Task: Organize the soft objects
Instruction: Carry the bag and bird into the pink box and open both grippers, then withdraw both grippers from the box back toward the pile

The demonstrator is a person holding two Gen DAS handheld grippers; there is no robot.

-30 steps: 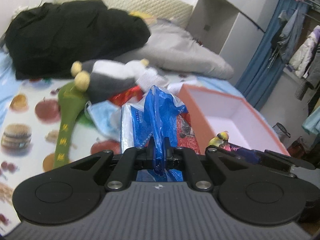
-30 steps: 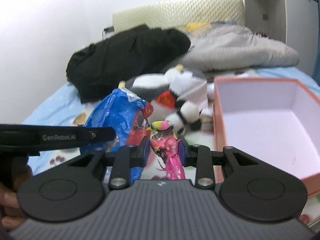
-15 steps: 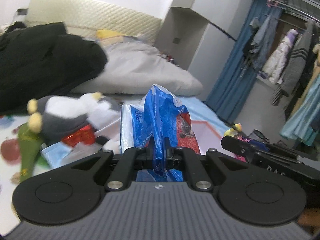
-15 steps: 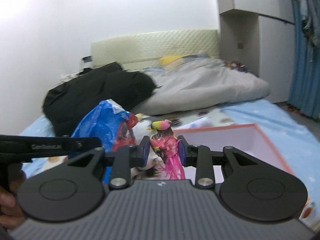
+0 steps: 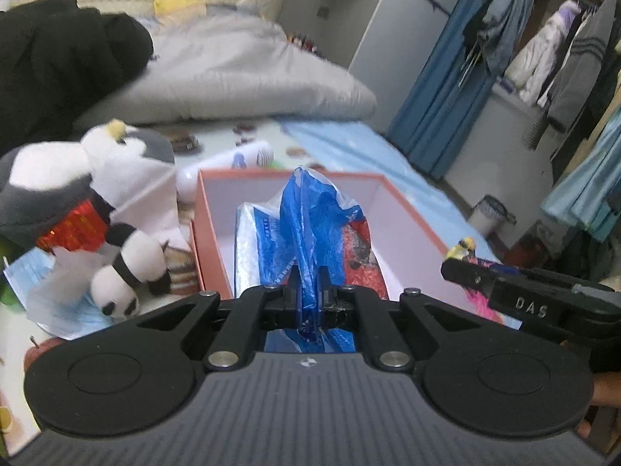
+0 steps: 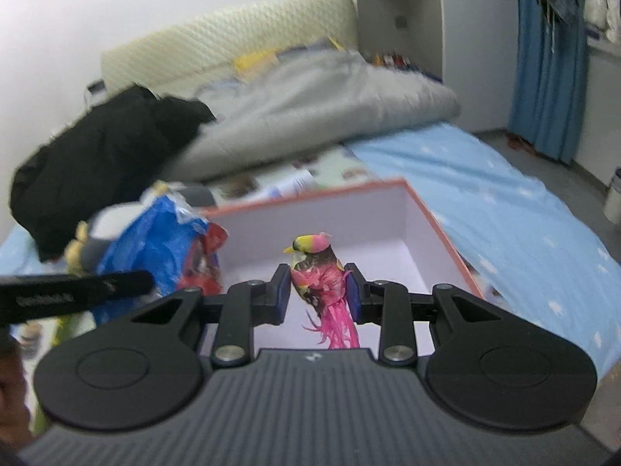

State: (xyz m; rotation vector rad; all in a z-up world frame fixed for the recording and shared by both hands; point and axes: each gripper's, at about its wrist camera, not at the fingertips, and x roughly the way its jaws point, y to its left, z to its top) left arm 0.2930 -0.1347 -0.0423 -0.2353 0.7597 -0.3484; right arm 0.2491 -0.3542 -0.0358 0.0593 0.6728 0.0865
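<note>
My left gripper [image 5: 308, 285] is shut on the neck of a blue, white and red plastic bag [image 5: 306, 229], which hangs in front of the open orange box [image 5: 196, 213] with a white inside. A pink feathered toy bird [image 6: 318, 275] with a yellow and pink head sits pinched in my right gripper [image 6: 317, 285], just over the box [image 6: 431, 217]. The bag [image 6: 155, 248] and the left gripper's finger [image 6: 73, 291] show at the left of the right wrist view. A grey and white plush [image 5: 77, 178] and a small panda plush [image 5: 128, 268] lie left of the box.
A black garment [image 5: 62, 62] and a grey quilt [image 5: 240, 77] lie at the head of the bed. A white bottle [image 5: 233, 163] rests behind the box. Blue curtains [image 5: 438, 77] and hanging clothes [image 5: 562, 62] stand at the right, with a small bin [image 5: 487, 215] on the floor.
Both grippers have swung to the right with their loads; the box now lies straight ahead of each. The plush toys have slid to the left of the left wrist view.
</note>
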